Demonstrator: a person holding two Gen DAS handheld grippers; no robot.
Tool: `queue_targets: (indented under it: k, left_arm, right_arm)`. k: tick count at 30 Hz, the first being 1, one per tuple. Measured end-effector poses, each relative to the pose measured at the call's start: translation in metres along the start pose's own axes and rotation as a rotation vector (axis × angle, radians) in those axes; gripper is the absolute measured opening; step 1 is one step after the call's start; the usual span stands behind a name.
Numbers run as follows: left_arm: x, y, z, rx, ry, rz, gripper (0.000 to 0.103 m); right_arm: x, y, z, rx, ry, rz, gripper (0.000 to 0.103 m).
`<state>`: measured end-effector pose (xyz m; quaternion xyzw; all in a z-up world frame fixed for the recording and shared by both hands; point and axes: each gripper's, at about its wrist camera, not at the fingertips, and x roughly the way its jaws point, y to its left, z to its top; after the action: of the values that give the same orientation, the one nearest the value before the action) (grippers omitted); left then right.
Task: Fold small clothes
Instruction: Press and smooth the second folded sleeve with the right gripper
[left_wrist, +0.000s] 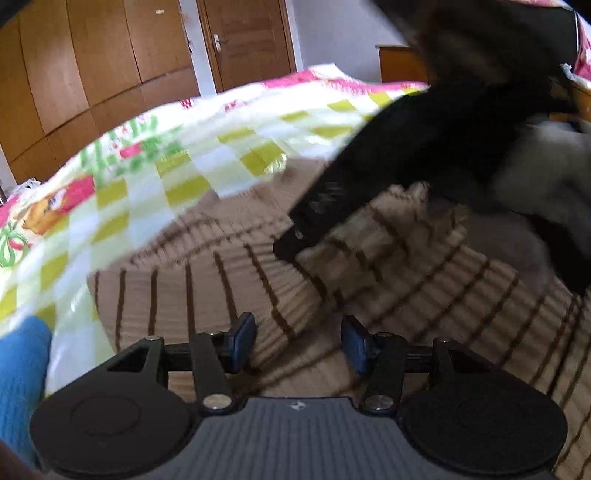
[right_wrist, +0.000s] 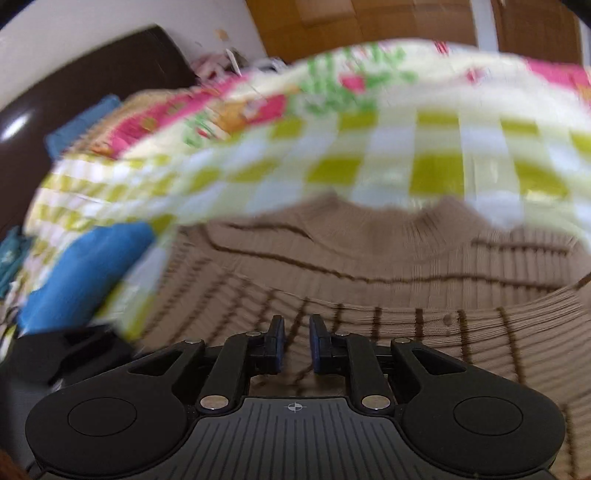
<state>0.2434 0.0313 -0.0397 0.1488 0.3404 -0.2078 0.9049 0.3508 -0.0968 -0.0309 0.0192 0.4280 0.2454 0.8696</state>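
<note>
A tan ribbed sweater (left_wrist: 229, 295) with thin brown stripes lies spread on the checked bedspread (left_wrist: 155, 173); its collar (right_wrist: 388, 225) points away in the right wrist view. My left gripper (left_wrist: 299, 336) hovers open just above the sweater's body, nothing between its blue pads. My right gripper (right_wrist: 297, 343) hangs over the sweater's lower part, jaws drawn together to a thin slit with no cloth in them. In the left wrist view the right gripper (left_wrist: 291, 240) reaches in from the upper right, its tip beside a bunched fold of the sweater (left_wrist: 388, 221). Both views are motion-blurred.
A blue cloth (right_wrist: 85, 269) lies on the bed left of the sweater, seen also as blue cloth (left_wrist: 22, 369) at the lower left. A dark headboard (right_wrist: 74, 92) stands at the far left. Wooden wardrobes (left_wrist: 92, 55) and a door (left_wrist: 247, 40) lie beyond the bed.
</note>
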Motion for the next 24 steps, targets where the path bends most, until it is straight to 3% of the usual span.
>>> queue_targets:
  k: [7, 8, 10, 16, 19, 24]
  left_arm:
    - [-0.016, 0.007, -0.003, 0.007, 0.009, -0.014, 0.065]
    - [-0.021, 0.011, -0.001, 0.000, -0.005, -0.005, 0.065]
    - [-0.028, 0.020, 0.004, -0.022, -0.029, 0.015, 0.065]
    - [-0.015, 0.041, 0.002, -0.102, -0.001, 0.036, 0.065]
    - [0.000, 0.032, -0.008, -0.059, 0.035, 0.047, 0.067]
    - [-0.007, 0.040, -0.003, -0.059, -0.002, 0.057, 0.067]
  right_arm:
    - [-0.003, -0.012, 0.007, 0.035, -0.042, -0.050, 0.004]
    - [-0.011, -0.011, 0.006, 0.029, -0.060, -0.045, 0.013]
    - [-0.025, -0.003, 0.002, -0.031, -0.095, -0.050, 0.017]
    - [-0.023, 0.016, 0.005, -0.167, -0.110, 0.007, 0.019]
    - [-0.004, 0.028, 0.014, -0.177, -0.086, 0.065, 0.020]
    - [0.003, 0.050, 0.017, -0.217, -0.118, 0.128, 0.020]
